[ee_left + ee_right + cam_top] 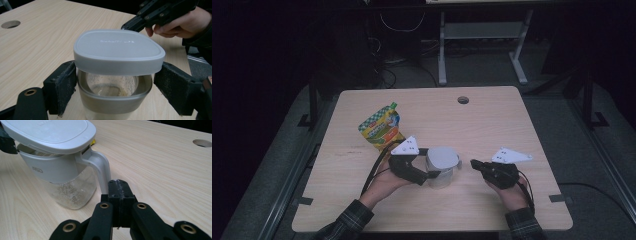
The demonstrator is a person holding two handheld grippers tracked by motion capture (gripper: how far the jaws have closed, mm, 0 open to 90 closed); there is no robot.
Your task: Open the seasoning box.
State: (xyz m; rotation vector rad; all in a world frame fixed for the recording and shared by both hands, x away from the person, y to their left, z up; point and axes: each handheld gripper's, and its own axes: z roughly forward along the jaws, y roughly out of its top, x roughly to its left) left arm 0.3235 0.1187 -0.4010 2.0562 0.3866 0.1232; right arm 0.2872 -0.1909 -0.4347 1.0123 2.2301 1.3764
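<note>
Two tools set: my left tool clamps the jug, lid sitting loose, right tool clenched empty beside its handle.

The high view is dim, its surroundings nearly black, with the pale wooden desk evenly lit from above. Both gripper views are brighter and sharp up close, with soft shadows and no glare.

Pale grey lid on a clear jug with a light grey band and handle, black grippers, left and right, light wood-grain table, green, yellow and orange checked pouch, dark plaid sleeves.
</note>
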